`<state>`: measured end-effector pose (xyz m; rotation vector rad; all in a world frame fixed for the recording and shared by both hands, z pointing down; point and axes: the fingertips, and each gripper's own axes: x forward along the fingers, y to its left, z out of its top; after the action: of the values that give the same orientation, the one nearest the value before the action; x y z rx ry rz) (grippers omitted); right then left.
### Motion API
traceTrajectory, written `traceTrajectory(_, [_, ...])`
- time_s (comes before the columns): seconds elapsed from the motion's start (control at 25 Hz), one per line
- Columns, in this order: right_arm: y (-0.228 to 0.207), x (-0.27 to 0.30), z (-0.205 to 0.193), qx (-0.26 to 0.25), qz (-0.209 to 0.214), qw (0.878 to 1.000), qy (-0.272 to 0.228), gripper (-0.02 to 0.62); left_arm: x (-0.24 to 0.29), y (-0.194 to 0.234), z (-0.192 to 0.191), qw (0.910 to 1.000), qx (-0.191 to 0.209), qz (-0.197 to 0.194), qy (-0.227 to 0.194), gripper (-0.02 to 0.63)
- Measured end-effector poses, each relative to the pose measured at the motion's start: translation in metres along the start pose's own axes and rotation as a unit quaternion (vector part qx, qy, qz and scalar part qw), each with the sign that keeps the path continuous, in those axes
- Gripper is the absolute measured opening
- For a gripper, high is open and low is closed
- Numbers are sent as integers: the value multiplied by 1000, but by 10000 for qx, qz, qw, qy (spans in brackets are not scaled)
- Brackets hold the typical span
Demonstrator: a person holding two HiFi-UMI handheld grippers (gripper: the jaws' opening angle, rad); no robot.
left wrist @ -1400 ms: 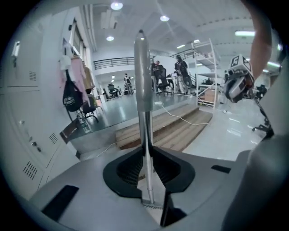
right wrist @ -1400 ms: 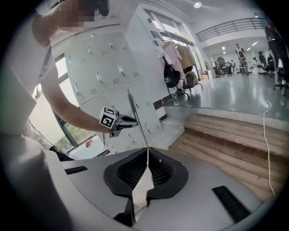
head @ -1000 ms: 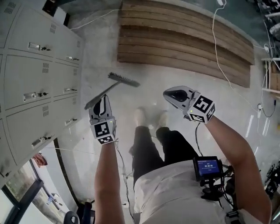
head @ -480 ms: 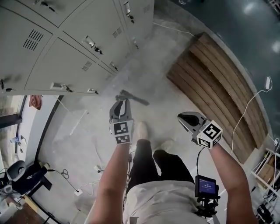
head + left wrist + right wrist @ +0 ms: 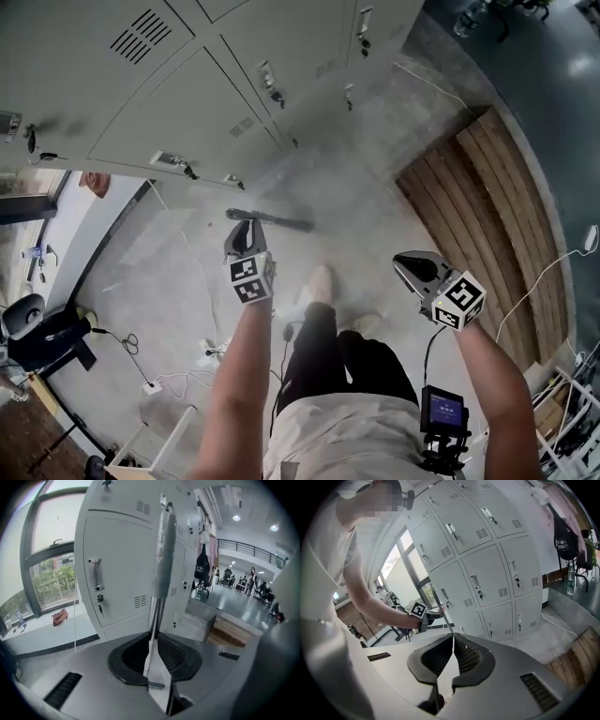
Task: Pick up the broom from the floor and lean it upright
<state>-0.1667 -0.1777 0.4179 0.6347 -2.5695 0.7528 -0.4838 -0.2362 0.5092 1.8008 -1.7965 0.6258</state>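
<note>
Clamping the broom (image 5: 162,559) by its handle, the left gripper (image 5: 241,234) is holding it toward the lockers (image 5: 141,103) while the right gripper (image 5: 405,263) is staying clenched, empty.

The broom (image 5: 270,220) is off the floor, its handle gripped between the jaws of the left gripper (image 5: 245,236). It is a small broom with a dark head. In the head view, that head is a long, narrow bar lying crosswise just beyond the gripper, above the grey floor and near the foot of the lockers. In the left gripper view, the slim, pale handle (image 5: 153,620) runs from between the jaws to the head, which stands on end, grey and blurred, against a locker door.
</note>
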Motion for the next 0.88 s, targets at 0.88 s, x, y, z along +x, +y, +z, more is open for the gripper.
traceTrajectory(0.88, [-10, 55, 2, 231, -107, 9984, 514, 20, 121, 132, 11, 9852, -1426, 905, 297, 70])
